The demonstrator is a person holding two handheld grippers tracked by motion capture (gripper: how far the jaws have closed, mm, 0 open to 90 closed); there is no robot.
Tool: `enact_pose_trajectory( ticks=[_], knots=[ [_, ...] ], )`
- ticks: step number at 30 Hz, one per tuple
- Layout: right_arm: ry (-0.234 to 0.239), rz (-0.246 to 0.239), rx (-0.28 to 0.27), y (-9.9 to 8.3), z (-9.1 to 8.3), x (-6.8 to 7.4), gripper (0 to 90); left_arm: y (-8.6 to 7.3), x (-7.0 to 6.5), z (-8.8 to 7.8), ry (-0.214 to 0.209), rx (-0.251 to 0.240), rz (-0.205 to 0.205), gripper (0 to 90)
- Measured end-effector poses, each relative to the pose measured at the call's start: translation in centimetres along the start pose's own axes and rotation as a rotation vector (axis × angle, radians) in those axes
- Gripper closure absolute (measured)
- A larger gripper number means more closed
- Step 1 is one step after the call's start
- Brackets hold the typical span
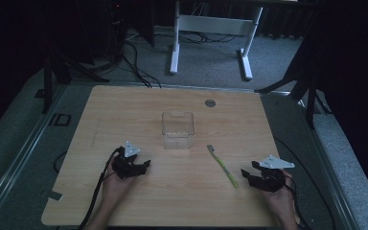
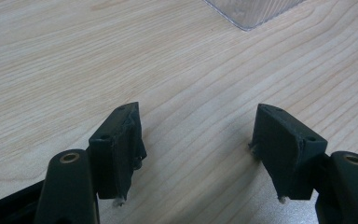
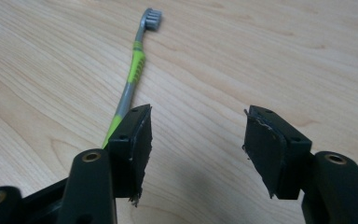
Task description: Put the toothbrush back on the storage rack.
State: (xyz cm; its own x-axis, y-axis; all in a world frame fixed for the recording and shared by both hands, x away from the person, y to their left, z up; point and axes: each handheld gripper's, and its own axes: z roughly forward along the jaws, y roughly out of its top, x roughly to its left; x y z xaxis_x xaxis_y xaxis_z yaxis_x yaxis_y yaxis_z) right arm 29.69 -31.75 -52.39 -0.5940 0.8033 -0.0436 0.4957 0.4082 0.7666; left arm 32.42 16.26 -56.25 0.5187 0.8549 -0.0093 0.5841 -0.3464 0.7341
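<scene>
left gripper (image 1: 133, 166): parked on the table (image 1: 124, 110) down at my near-left. Jaws stand wide apart with only bare wood between them, nothing held. In the left gripper view a corner of the clear plastic box (image 2: 251, 11) pokes in at the top.

clear plastic box: sits mid-table, upright, open top, empty as far as I can see. My guess is that's where the brush ends up.

toothbrush (image 1: 223, 166): green and grey, lying flat, right of the box and just left of my right gripper, bristle end pointing toward the box.

right gripper (image 1: 263, 177): jaws partly open, gripping nothing. In the right gripper view the handle end runs past the outside of one jaw, so the brush isn't between them.

doing it well: I'd slide sideways until the handle lies in the gap, come down square across it, then pinch on the green part.

room: plenty of bare wood around the brush, and the path to the box looks open.

edges: near and right table edges are close to my right hand, so I'd nudge the brush inward, never outward.
</scene>
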Motion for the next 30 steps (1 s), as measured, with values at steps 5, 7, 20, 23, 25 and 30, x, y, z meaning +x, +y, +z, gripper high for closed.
enact_pose_trajectory(
  ticks=[5,7,20,23,25,30],
  knots=[
    [-0.003,-0.012,-0.008,0.5,-0.6,0.1,46.1,0.0,0.0,0.0,0.0,0.0,0.0,33.1],
    [-0.002,-0.013,-0.009,0.8,-0.8,0.2,46.2,0.0,0.0,0.0,0.0,0.0,0.0,33.1],
    [-0.013,-0.008,0.001,2.8,-1.7,0.9,49.6,0.0,0.0,0.0,0.0,0.0,0.0,33.0],
    [-0.021,-0.009,-0.001,3.2,-1.9,1.2,50.3,0.0,0.0,0.0,0.0,0.0,0.0,33.0],
    [-0.02,-0.009,-0.003,3.6,-2.1,1.3,50.3,0.0,0.0,0.0,0.0,0.0,0.0,33.0],
    [-0.021,-0.005,0.002,4.3,-2.3,1.4,50.3,0.0,0.0,0.0,0.0,0.0,0.0,33.0]
  ],
)
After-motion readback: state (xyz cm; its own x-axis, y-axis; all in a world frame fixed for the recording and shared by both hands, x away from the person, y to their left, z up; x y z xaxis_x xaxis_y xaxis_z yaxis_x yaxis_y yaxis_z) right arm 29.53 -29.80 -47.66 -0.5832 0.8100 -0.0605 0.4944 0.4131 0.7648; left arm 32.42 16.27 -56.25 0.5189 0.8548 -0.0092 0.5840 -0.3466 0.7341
